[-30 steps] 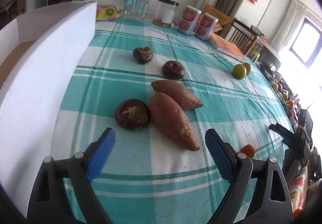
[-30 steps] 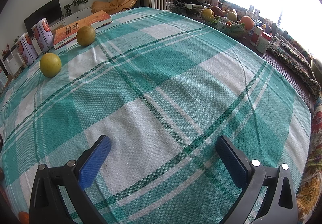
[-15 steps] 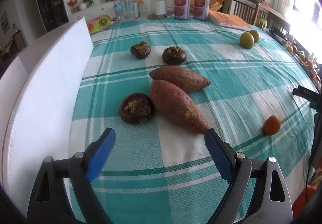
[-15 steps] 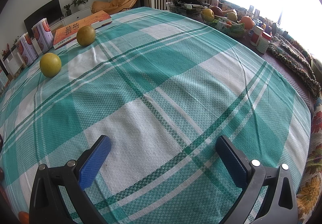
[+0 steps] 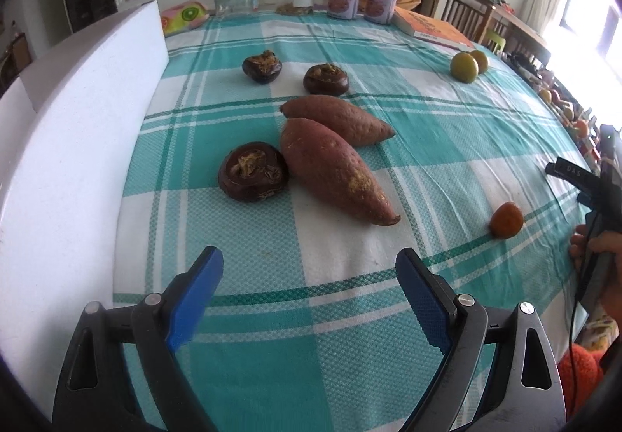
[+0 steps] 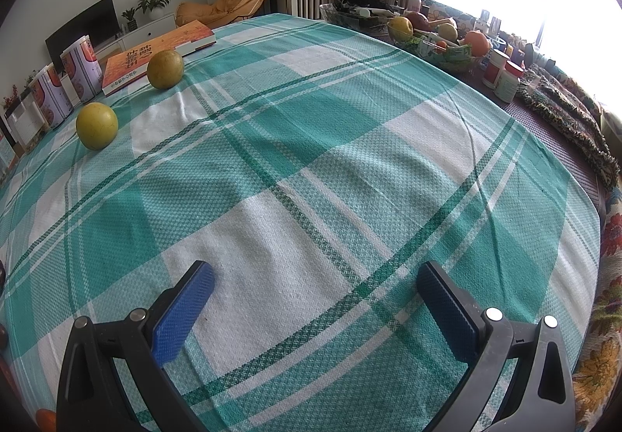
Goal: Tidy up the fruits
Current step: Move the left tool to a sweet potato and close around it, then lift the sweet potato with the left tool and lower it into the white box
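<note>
Hovering above the checked cloth of the table [image 5: 447,129], the left tool [image 5: 309,278] is held with its jaws spread wide and nothing between them. Just ahead of it two sweet potatoes [image 5: 334,169] are laid side by side, touching, with a dark round fruit [image 5: 252,172] set against the nearer one. Two more dark fruits [image 5: 325,79] are seen farther back, and a small orange fruit [image 5: 506,220] sits apart to the right. A white box [image 5: 77,129] is stood along the left edge; its contents cannot be made out. The right tool [image 6: 315,296] is likewise released, over bare cloth. Two yellow-green fruits [image 6: 96,126] are placed far left, near a book [image 6: 155,53] and two tins [image 6: 79,68]. A basket [image 6: 447,57] at the far edge is filled with assorted fruit.
</note>
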The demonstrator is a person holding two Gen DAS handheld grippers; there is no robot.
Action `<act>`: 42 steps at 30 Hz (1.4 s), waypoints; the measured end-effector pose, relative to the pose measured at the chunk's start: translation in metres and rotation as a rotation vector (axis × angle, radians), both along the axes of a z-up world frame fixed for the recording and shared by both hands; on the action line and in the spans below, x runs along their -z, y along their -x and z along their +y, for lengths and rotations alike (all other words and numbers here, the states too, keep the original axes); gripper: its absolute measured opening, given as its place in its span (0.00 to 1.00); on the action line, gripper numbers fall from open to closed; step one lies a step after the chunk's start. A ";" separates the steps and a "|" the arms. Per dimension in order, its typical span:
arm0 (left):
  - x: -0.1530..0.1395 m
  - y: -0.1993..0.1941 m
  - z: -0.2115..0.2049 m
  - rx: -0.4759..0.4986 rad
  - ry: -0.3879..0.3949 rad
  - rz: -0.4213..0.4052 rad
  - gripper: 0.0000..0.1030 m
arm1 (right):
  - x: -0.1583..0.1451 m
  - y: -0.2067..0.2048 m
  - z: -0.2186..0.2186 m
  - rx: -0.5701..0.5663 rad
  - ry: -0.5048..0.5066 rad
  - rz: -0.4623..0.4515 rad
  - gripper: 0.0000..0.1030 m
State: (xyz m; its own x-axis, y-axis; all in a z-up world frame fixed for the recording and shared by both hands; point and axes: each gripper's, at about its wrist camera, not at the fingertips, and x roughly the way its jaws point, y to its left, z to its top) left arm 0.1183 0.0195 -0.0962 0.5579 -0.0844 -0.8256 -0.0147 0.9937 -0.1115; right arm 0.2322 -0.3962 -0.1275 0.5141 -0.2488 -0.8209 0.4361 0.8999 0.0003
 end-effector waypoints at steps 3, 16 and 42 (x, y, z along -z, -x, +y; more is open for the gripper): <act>0.001 0.011 0.002 0.010 0.059 0.019 0.89 | 0.000 -0.001 0.000 -0.019 -0.003 0.004 1.00; 0.010 -0.073 -0.027 -0.093 0.049 0.016 0.87 | -0.004 0.022 0.001 -0.056 -0.090 -0.078 1.00; -0.056 0.063 0.001 0.160 0.224 -0.041 0.46 | -0.013 0.060 0.198 -0.784 -0.228 0.051 0.30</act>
State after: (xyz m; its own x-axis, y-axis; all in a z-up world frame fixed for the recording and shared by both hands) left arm 0.0550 0.0205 -0.0401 0.5555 -0.3521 -0.7533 0.1498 0.9335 -0.3258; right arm 0.1726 -0.1985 -0.1141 0.4306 0.3431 -0.8348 -0.3153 0.9239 0.2170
